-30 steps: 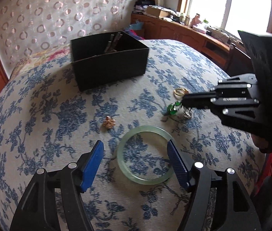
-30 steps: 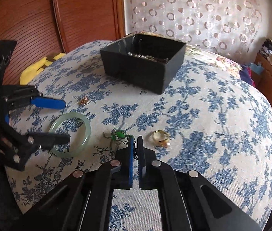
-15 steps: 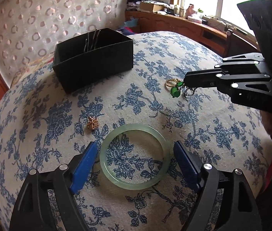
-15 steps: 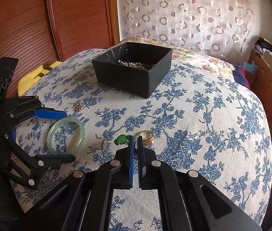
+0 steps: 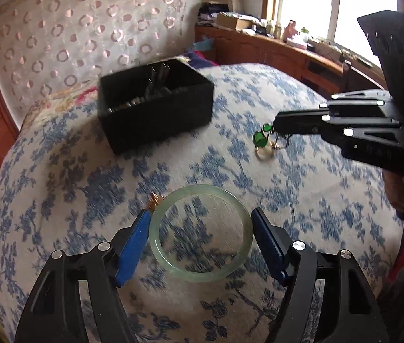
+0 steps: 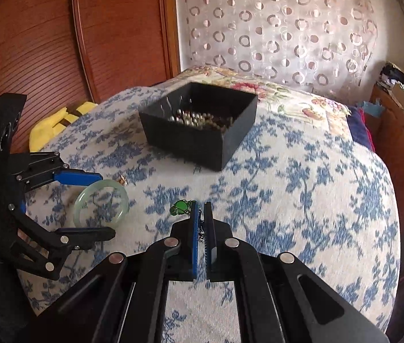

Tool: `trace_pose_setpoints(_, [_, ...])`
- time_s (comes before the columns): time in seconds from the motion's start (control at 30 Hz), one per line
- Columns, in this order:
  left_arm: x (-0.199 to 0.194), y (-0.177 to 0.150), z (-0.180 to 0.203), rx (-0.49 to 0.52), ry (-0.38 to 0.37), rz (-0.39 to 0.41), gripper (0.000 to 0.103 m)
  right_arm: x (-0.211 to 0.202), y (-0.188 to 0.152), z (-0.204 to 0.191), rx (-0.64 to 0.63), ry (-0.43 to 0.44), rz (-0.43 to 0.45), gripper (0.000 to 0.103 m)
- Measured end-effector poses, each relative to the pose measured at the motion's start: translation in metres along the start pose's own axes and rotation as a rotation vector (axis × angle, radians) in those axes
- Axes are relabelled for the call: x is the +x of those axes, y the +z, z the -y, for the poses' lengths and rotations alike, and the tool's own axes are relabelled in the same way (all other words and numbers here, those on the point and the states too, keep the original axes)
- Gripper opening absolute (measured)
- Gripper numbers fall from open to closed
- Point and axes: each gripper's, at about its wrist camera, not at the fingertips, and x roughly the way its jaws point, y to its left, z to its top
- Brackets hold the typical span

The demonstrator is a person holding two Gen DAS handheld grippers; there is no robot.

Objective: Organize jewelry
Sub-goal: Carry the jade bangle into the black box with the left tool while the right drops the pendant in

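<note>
A pale green jade bangle (image 5: 200, 233) sits between the blue pads of my left gripper (image 5: 200, 223), which grips it at its sides; it also shows in the right wrist view (image 6: 101, 203), raised and tilted off the cloth. My right gripper (image 6: 201, 208) is shut on a green-stone pendant (image 6: 179, 207) with a thin chain, held above the bed; it also shows in the left wrist view (image 5: 262, 137). A gold ring (image 5: 265, 152) lies below the pendant. A small copper ornament (image 5: 155, 198) lies beside the left pad. A black box (image 6: 199, 124) holding beads stands farther back.
The bed has a blue-flowered white cover (image 6: 302, 188). A yellow cloth (image 6: 56, 125) lies at its left edge by a wooden wardrobe (image 6: 59, 34). A wooden dresser (image 5: 273, 48) with clutter stands under the window.
My left gripper has closed in around the bangle and taken hold of it. My right gripper has lifted the green pendant off the cloth and moved it toward the box.
</note>
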Motion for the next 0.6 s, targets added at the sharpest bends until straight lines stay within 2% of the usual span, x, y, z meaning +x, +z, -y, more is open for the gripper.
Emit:
trace_pose_setpoints(0.33, [-0.01,0.046,-0.028,-0.024,0.043,0.083,0.069,-0.01,0.048,0.012,-0.034,0.004,0.08,0.004])
trace_pose_setpoints(0.6, [-0.013,0.078,-0.06,-0.078,0.075,0.135,0.069,-0.003,0.081,0.027,-0.054,-0.004,0.1,0.004])
